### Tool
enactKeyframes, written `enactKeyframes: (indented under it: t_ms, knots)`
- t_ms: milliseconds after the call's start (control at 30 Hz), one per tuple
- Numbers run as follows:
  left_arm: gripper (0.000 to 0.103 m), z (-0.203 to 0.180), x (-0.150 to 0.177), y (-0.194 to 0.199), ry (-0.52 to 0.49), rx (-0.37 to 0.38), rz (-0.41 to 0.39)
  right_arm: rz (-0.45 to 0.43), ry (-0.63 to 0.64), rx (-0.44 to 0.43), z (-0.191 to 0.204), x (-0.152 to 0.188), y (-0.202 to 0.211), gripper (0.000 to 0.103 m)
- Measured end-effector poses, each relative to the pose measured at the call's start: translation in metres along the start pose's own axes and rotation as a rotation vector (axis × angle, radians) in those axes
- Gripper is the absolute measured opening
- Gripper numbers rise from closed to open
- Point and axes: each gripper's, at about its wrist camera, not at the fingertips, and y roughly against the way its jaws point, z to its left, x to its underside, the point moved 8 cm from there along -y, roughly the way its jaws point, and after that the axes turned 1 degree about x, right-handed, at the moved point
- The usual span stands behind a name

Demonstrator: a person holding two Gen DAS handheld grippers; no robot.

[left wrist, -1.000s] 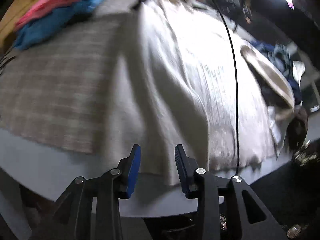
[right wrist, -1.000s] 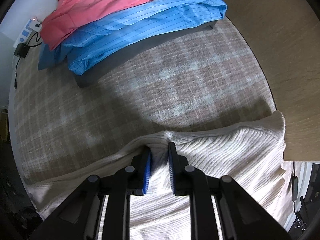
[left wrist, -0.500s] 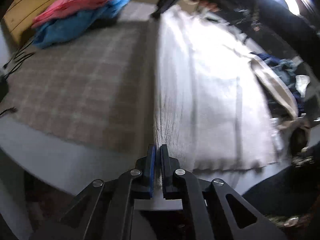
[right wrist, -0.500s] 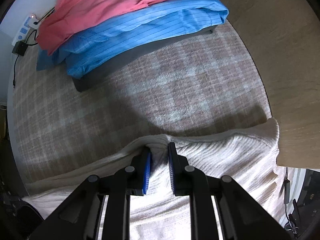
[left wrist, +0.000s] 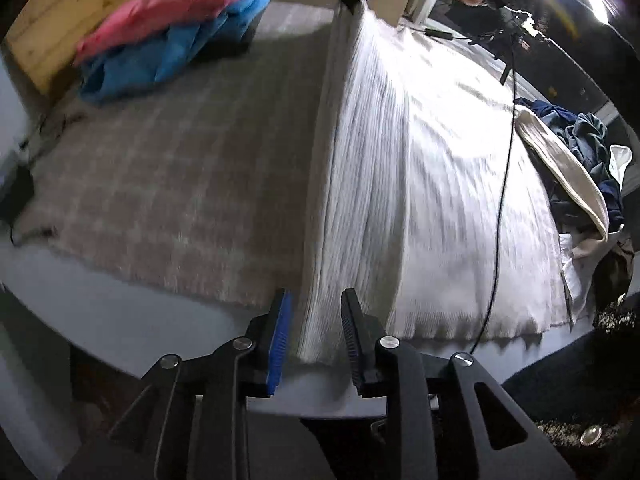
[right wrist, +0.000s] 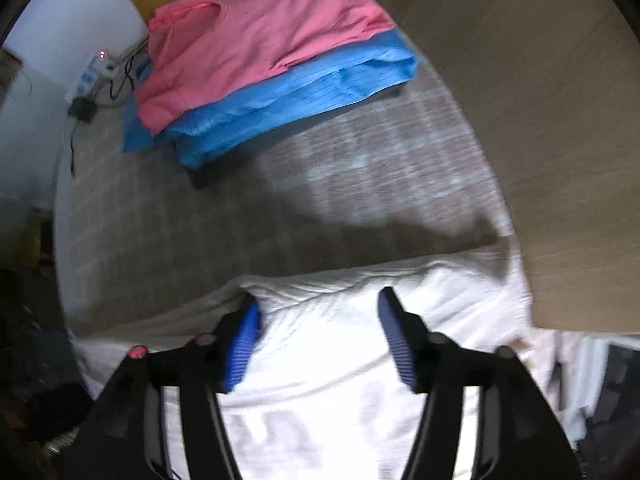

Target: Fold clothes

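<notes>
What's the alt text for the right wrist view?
The right gripper hangs open over the folded edge of a white ribbed knit garment, its blue pads clear of the cloth. Beyond, on a plaid blanket, a folded pink shirt sits on a folded blue garment.

I find no writing I can read in either of my views. The white power strip (right wrist: 90,76) by the wall shows only a small red light and blue patches, too blurred for me to make out any letters or numbers.
</notes>
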Motion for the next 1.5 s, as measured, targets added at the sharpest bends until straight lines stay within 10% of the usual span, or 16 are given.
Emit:
enactKeyframes:
  t_ms: [200,433,567,633,767,1100,1233,1500]
  knots:
    - [0.026,-0.010,-0.028,-0.007,-0.093,0.038,0.000,-0.016,0.161,0.150,0.025,-0.044,-0.025,0.064]
    - [0.029,-0.009,-0.051,-0.031,-0.119,0.055,0.052,-0.256,-0.098,-0.164,0.003,-0.090,0.005,0.064]
    - [0.029,-0.016,-0.082,-0.043,-0.140,0.095,0.009,-0.364,-0.380,-0.092,-0.067,-0.058,0.038,0.057]
    - [0.029,-0.020,-0.098,-0.050,-0.150,0.115,-0.012,-0.353,-0.496,-0.092,-0.093,-0.029,0.027,0.033]
    - [0.029,-0.023,-0.120,-0.067,-0.161,0.128,-0.027,-0.283,-0.555,-0.174,-0.092,0.008,-0.016,0.029]
    - [0.037,0.016,-0.062,-0.039,-0.064,0.061,0.030,-0.193,-0.669,0.016,-0.089,0.007,-0.048,0.029]
    - [0.050,0.023,-0.018,-0.023,-0.013,0.082,0.054,-0.243,-0.596,-0.142,-0.009,-0.009,-0.020,0.060]
    - [0.050,0.015,0.010,-0.035,-0.026,0.074,0.037,-0.099,-0.526,0.019,0.067,-0.040,-0.048,0.062]
